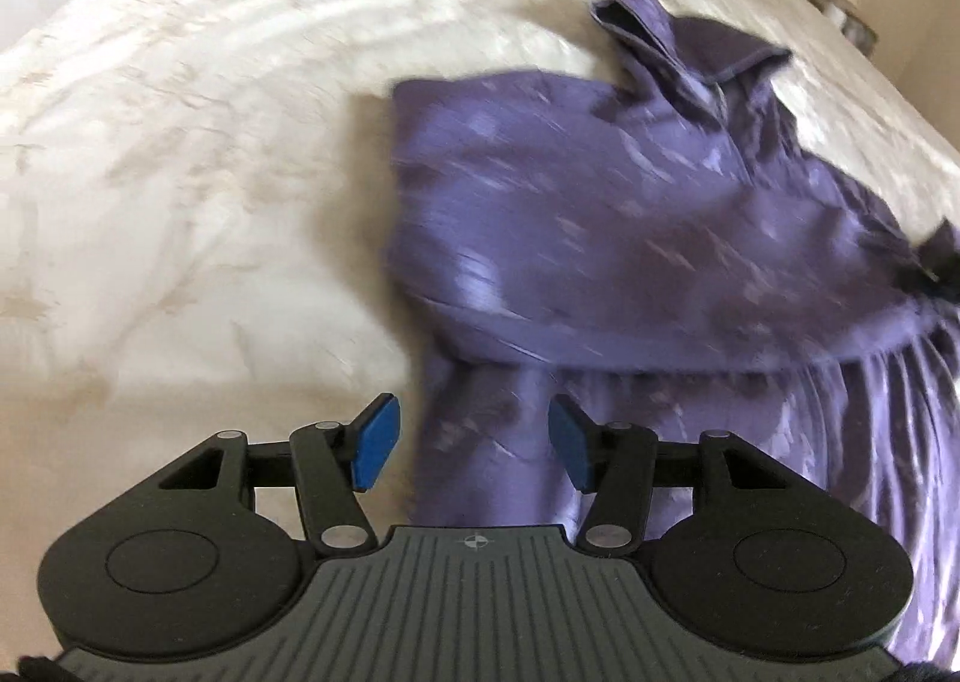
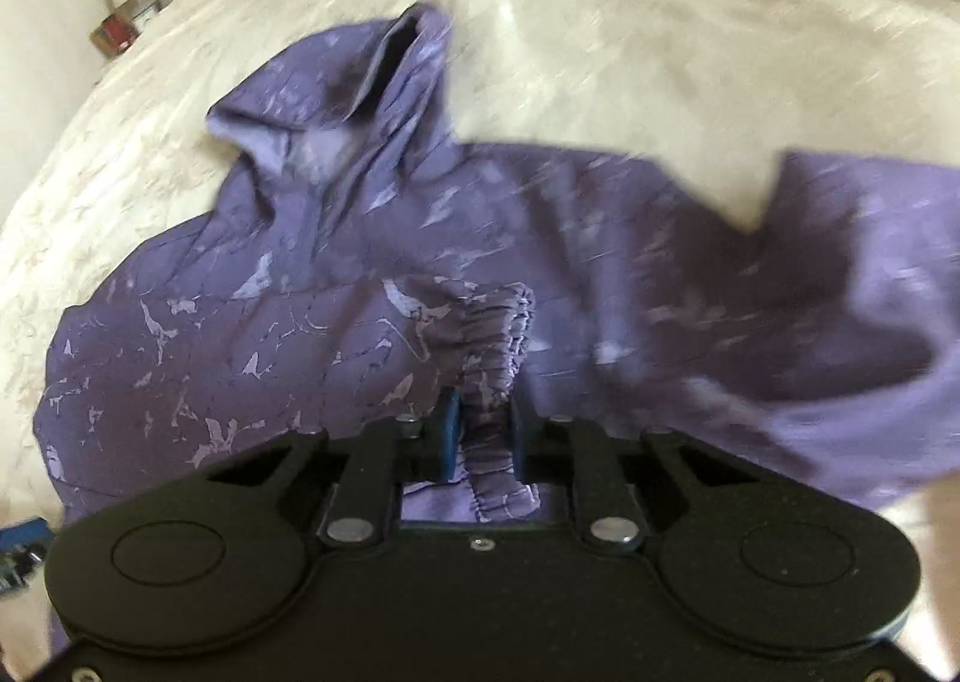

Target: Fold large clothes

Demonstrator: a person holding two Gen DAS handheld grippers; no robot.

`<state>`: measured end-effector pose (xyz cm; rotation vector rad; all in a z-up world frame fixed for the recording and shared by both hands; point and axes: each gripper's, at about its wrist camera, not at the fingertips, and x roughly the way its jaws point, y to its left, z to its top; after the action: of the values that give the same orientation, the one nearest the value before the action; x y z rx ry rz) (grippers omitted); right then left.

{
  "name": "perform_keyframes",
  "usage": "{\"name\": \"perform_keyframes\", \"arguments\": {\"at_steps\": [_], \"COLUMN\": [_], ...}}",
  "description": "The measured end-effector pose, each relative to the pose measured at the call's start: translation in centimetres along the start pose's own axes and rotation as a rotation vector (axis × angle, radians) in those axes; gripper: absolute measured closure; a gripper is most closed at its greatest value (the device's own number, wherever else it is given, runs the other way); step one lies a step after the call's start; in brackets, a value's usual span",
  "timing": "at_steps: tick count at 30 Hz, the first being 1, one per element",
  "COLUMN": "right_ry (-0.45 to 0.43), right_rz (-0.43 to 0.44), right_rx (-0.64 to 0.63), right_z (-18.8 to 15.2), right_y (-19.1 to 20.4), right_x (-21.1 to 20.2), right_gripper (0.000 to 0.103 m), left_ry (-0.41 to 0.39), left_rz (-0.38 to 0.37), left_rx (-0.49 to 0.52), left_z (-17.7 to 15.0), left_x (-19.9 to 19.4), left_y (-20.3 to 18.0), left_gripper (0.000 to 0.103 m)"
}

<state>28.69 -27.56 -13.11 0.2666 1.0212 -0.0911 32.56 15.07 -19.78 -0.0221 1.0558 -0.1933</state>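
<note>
A purple hooded garment [image 1: 600, 214] with pale marbled marks lies on a white bed. In the left wrist view my left gripper [image 1: 474, 442] is open above its lower left part, one blue pad [image 1: 375, 445] over the bedspread and the other over purple cloth; nothing is pressed between them. In the right wrist view the same garment [image 2: 252, 322] spreads across the frame with its hood [image 2: 384, 100] at the top. My right gripper [image 2: 483, 430] is shut on the gathered elastic cuff [image 2: 498, 334] of a sleeve, the ruffled cloth bunched between its pads.
The white textured bedspread [image 1: 180, 142] surrounds the garment on all sides. A lamp and small objects [image 2: 123, 4] stand on a bedside table at the upper left of the right wrist view. Something blue [image 2: 18, 550] lies at the left edge.
</note>
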Motion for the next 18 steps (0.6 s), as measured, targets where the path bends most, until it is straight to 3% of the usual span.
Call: {"name": "perform_keyframes", "arguments": {"at_steps": [4, 6, 8, 9, 11, 14, 18], "right_ry": [0.051, 0.075, 0.053, 0.041, 0.002, -0.056, -0.094], "right_rz": [-0.098, -0.099, -0.098, -0.108, -0.139, -0.148, -0.055], "right_rx": [0.008, 0.018, 0.019, 0.012, -0.015, -0.058, -0.101], "right_z": [-0.9, -0.9, -0.7, -0.4, -0.1, 0.8, 2.2], "right_y": [-1.5, -1.7, -1.1, -0.6, 0.8, 2.7, 5.9], "right_x": [0.4, 0.8, 0.2, -0.1, -0.9, -1.9, -3.3], "right_gripper": [0.077, 0.069, 0.069, 0.063, 0.057, 0.057, 0.053], "left_ry": [-0.026, -0.034, -0.058, -0.067, -0.074, -0.055, -0.069], "left_rz": [0.020, 0.023, 0.030, 0.030, 0.032, 0.037, -0.023], "left_rx": [-0.016, -0.018, -0.001, 0.011, 0.053, 0.156, 0.296], "left_z": [0.9, 1.3, 1.8, 2.2, 3.0, 3.5, 2.7], "left_x": [0.4, 0.9, 1.1, 1.4, 2.1, 3.1, 3.0], "left_y": [0.6, 0.9, 1.0, 1.0, 0.9, 0.7, 1.2], "left_gripper": [0.050, 0.050, 0.050, 0.050, 0.050, 0.050, 0.050]}}
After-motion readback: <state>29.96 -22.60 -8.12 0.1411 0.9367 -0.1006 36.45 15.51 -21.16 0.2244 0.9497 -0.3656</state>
